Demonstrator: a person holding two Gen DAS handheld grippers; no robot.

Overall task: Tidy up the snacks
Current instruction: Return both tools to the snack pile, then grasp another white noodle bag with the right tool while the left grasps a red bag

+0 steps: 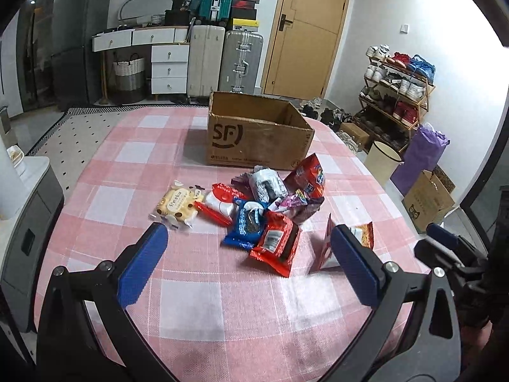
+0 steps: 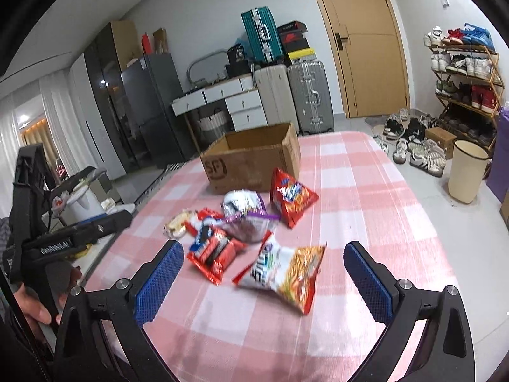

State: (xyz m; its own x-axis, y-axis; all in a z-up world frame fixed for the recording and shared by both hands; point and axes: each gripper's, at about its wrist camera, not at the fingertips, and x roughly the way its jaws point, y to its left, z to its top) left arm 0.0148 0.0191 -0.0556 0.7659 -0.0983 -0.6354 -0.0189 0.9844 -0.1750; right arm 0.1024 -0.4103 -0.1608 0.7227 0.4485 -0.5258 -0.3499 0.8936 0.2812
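hovering spread and empty, left tongs (image 1: 248, 256) and right tongs (image 2: 264, 273) face snack packets (image 1: 254, 210).

Black-framed left tool (image 1: 249, 264), blue textured pads, silver screws, apparently "GenRobot.AI" lettering.

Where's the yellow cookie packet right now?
In the left wrist view, the yellow cookie packet lies at the snack pile's left end, beside the red and white packet.

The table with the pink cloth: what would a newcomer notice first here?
First, the heap of bright snack packets in the middle of the checked pink tablecloth. Behind it stands an open cardboard box marked SF. The left hand-held gripper and right hand-held gripper are both open above the cloth, holding nothing.
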